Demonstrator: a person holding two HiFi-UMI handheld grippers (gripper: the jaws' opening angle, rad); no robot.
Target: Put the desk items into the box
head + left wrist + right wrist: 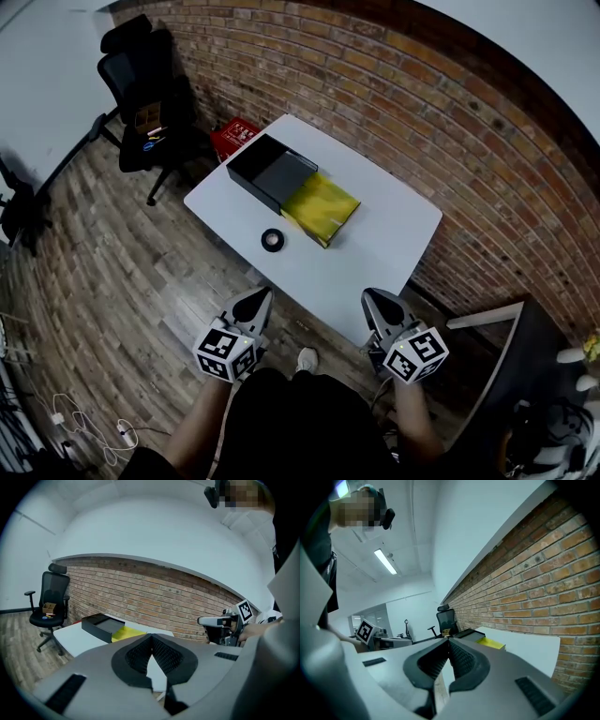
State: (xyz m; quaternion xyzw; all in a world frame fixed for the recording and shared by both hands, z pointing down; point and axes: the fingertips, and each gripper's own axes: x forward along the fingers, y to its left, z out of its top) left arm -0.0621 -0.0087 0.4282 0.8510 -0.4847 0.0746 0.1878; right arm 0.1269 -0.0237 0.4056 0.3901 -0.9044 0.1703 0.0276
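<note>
White table (384, 234) against brick wall: black box (270, 171), yellow packet (322, 208) abutting, tape roll (273, 240) near. Left gripper (260, 300), right gripper (374, 302): jaws together, empty.

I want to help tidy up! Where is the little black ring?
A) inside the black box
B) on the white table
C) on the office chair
B: the black tape roll lies on the white table, outside the black box.

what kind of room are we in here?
Likely an office or studio-type workspace: a black swivel office chair on wood flooring, a white desk beside a bare brick wall, and a ceiling strip light.
</note>
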